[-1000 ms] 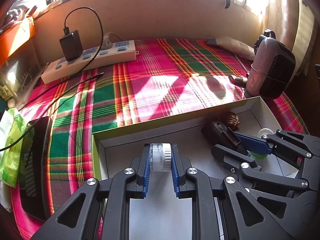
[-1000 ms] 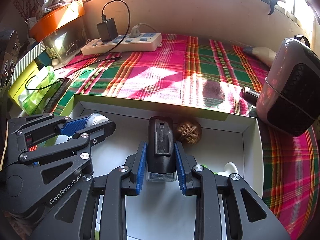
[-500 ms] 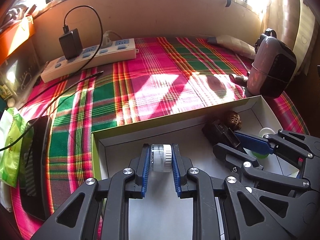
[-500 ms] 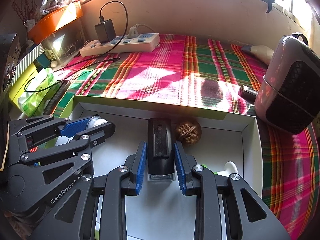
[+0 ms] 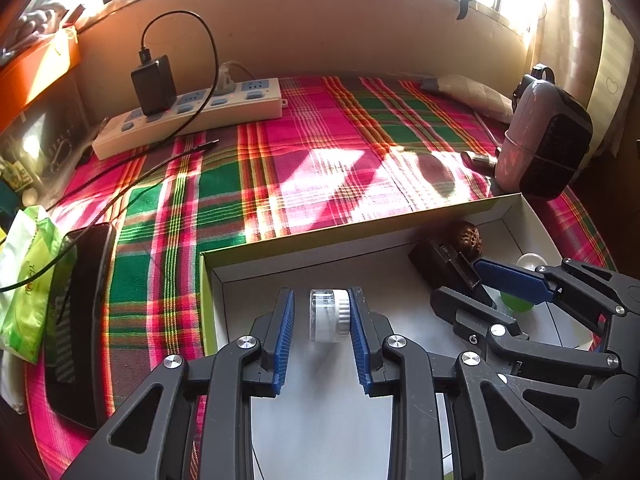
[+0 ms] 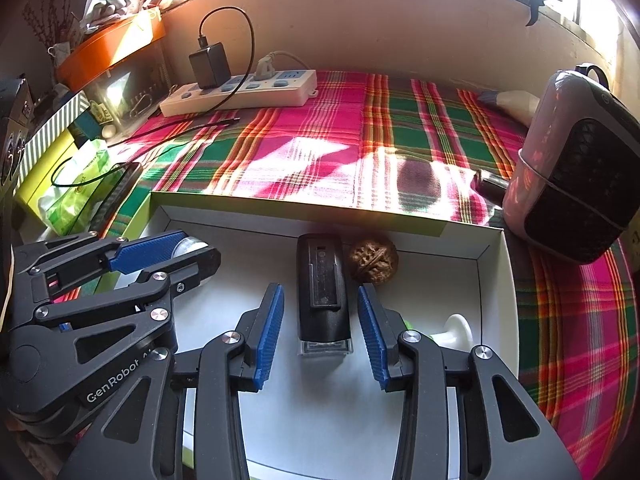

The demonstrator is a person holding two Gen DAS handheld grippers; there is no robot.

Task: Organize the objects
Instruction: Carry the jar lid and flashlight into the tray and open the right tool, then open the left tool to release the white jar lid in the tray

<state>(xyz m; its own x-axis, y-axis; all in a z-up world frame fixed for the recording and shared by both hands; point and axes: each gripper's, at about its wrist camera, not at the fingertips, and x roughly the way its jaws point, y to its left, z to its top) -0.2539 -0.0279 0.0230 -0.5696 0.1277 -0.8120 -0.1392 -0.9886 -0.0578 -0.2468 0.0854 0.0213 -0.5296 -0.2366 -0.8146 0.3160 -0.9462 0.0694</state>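
The left gripper (image 5: 322,322) is opening, its blue pads drawn a little off the small clear jar (image 5: 329,315) with the ribbed white cap that lies on its side between them on the floor of the white box (image 5: 532,220); a gap shows on the left pad's side, while the right pad sits very close to the cap. The right gripper (image 6: 320,330) is opening too, wider, with the black rectangular device (image 6: 322,296) lying flat between its jaws, clear space on both sides. That device's long axis runs straight away from the claw toward the box's far wall, so the fingers straddle its narrow width and can back out along that line without brushing it. A walnut (image 6: 374,261) sits just beside the device's far end on the right, and a white knob-like piece (image 6: 456,330) lies near the right finger. Both placements look done; the next move is likely a lift clear. Beyond the box lie the plaid cloth (image 6: 320,144), a power strip (image 6: 240,94) and a pink-and-black appliance (image 6: 572,192).
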